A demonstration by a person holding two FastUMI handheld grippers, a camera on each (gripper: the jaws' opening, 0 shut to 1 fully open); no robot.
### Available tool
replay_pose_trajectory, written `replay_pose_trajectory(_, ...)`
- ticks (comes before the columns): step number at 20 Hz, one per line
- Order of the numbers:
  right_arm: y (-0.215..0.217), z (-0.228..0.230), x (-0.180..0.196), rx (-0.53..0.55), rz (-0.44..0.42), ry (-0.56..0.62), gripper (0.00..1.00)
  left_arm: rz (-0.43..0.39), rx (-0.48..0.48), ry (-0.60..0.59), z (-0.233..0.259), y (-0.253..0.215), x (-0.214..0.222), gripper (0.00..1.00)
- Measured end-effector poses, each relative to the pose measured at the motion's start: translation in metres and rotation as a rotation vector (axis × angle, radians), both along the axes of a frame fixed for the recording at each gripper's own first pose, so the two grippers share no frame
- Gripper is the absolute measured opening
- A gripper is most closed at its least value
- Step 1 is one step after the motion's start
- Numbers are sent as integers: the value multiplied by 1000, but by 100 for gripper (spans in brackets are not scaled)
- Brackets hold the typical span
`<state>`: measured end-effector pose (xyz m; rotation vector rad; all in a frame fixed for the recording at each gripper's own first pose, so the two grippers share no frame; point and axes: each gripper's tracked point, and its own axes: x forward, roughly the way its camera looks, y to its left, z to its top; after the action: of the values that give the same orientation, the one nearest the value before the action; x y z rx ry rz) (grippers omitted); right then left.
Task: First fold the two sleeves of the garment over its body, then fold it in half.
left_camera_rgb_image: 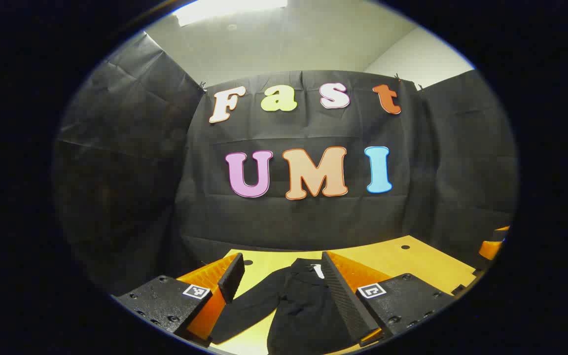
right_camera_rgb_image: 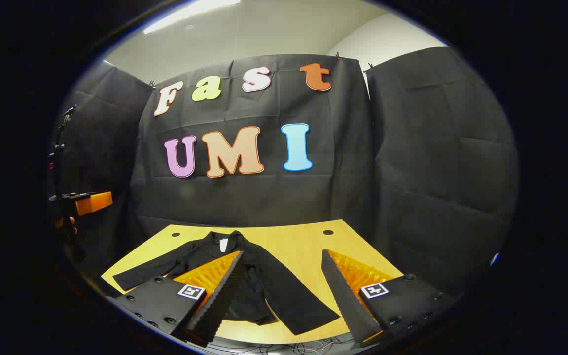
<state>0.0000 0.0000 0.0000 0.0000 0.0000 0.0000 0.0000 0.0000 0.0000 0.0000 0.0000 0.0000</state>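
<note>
On the yellow wooden tabletop [right_camera_rgb_image: 284,241] a black long-sleeved garment [right_camera_rgb_image: 249,276] lay flat and unfolded, collar toward the booth's back wall and hem toward me, so its long axis ran away from both tools. Working from left to right in the right gripper view, I saw one sleeve [right_camera_rgb_image: 151,271] stretched out toward the table's left edge, the body in the middle, and the other sleeve [right_camera_rgb_image: 294,296] angled out to the near right.

My left gripper [left_camera_rgb_image: 284,286] hung above the near edge with its jaws wide apart and nothing between them; through the gap I saw the garment's body and one sleeve [left_camera_rgb_image: 249,305] running down to the left. My right gripper [right_camera_rgb_image: 279,291] was likewise spread and empty, and the right-hand sleeve's cuff lay just ahead, between its fingers, so I judged that hand the nearer for that sleeve and the left for the other.

Neither sleeve had been folded yet. The hem was cut off by the fingers, and dark cloth on dark cloth made seams hard to read. At far left, an orange and black device [right_camera_rgb_image: 84,201] was too small for me to identify with certainty.
</note>
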Motion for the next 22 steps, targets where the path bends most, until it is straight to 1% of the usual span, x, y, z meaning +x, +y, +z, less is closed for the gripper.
replay_pose_trajectory(1,1,0,0,2,1,1,100,-4,-6,4,-1,-2,-2,92)
replay_pose_trajectory(4,4,2,0,19,12,-4,99,-13,-9,14,-4,-6,-4,93)
replay_pose_trajectory(5,4,-1,-1,20,12,0,100,-10,-5,21,-5,-5,-2,93)
replay_pose_trajectory(6,4,-3,0,19,11,6,99,-6,-4,22,-4,-3,-2,92)
replay_pose_trajectory(9,-1,-10,-1,31,2,27,100,0,-13,22,-1,-4,1,93)
replay_pose_trajectory(13,-1,-14,-2,89,5,32,98,15,-17,36,-9,-1,2,93)
replay_pose_trajectory(14,-1,-14,-2,93,4,34,95,16,-23,42,-12,-1,2,92)
replay_pose_trajectory(15,-2,-15,-1,93,0,37,95,14,-33,47,-15,-2,1,93)
replay_pose_trajectory(16,-4,-15,-1,90,-3,38,98,11,-45,53,-17,-3,1,93)
replay_pose_trajectory(18,-5,-14,-3,88,-6,38,98,11,-60,60,-19,-2,0,92)
replay_pose_trajectory(21,-4,-13,-3,91,-1,41,98,16,-53,56,-17,1,1,92)
replay_pose_trajectory(22,-3,-14,-3,90,1,42,94,16,-48,53,-16,1,1,92)
